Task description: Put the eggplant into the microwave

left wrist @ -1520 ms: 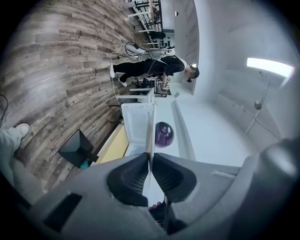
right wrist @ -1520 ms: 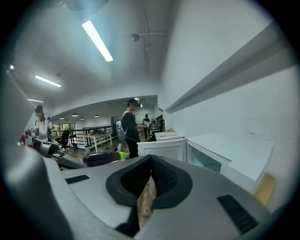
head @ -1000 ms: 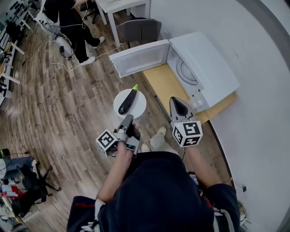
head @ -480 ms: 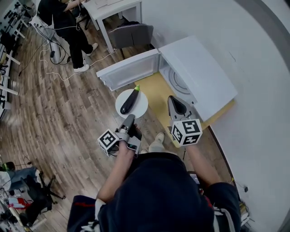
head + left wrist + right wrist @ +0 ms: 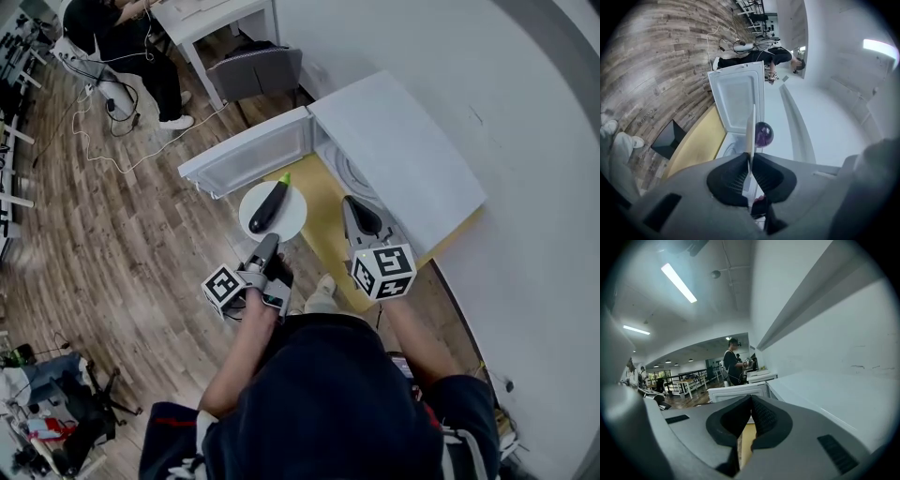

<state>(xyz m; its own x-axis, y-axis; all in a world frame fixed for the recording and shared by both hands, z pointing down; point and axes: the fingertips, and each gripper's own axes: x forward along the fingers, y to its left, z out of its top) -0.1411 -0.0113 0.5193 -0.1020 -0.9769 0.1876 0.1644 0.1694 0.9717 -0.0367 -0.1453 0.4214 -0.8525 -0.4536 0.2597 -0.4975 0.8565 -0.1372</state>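
- One eggplant (image 5: 267, 208), dark purple with a green stem, lies on one round white plate (image 5: 292, 225), outside the microwave and near its opening.
- One white microwave (image 5: 403, 159) sits on a yellow tabletop (image 5: 328, 239), its single door (image 5: 248, 155) swung wide open.
- Two grippers: the left gripper (image 5: 265, 251) is clamped on the plate's rim; the right gripper (image 5: 359, 214) is clenched with nothing in it, beside the plate.
- One grey chair (image 5: 255, 70) stands beyond the door.
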